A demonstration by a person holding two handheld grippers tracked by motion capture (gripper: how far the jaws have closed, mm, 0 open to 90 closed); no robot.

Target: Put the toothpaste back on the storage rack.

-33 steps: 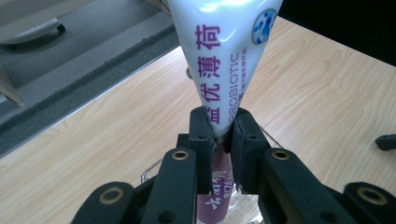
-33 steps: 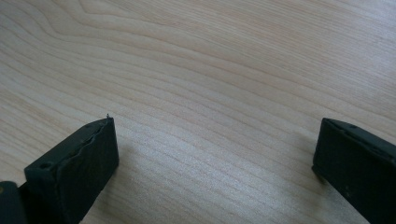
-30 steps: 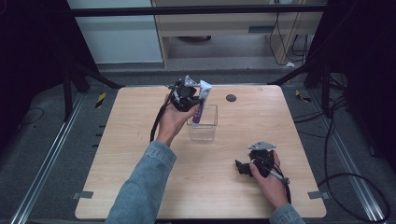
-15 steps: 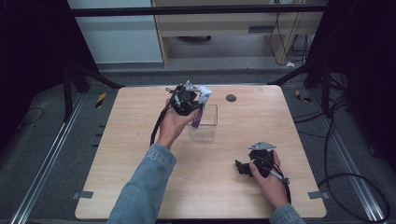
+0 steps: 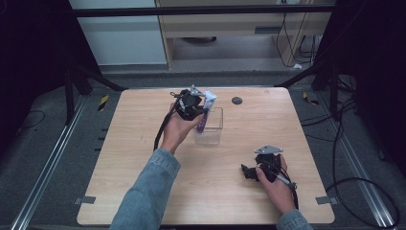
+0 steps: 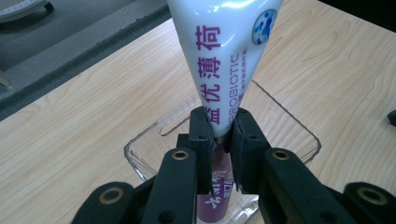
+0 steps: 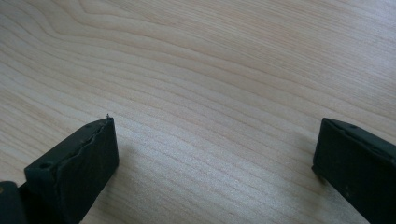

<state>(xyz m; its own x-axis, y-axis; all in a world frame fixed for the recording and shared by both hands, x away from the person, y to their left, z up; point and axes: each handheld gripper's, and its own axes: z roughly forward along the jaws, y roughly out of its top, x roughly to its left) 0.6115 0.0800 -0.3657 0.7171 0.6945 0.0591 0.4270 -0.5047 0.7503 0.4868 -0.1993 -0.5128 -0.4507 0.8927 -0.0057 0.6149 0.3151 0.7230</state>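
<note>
The left gripper [image 6: 219, 140] pinches the white-and-purple toothpaste tube [image 6: 224, 70] upright, purple end dipping into the clear plastic box [image 6: 299, 135] below for dropping in.

— What surrounds the wooden table [image 5: 143, 191]?

— A grey carpeted floor [image 5: 43, 158], with a metal rail [image 5: 48, 172] running along the left and another on the right (cables [image 5: 354, 177] trail across that side).

— And at the far end?

— A pale cabinet [image 5: 119, 38] on the left, a beige desk [image 5: 230, 24] beside it, and dark frame bars [image 5: 201, 10] across. Light is dim and even.
</note>
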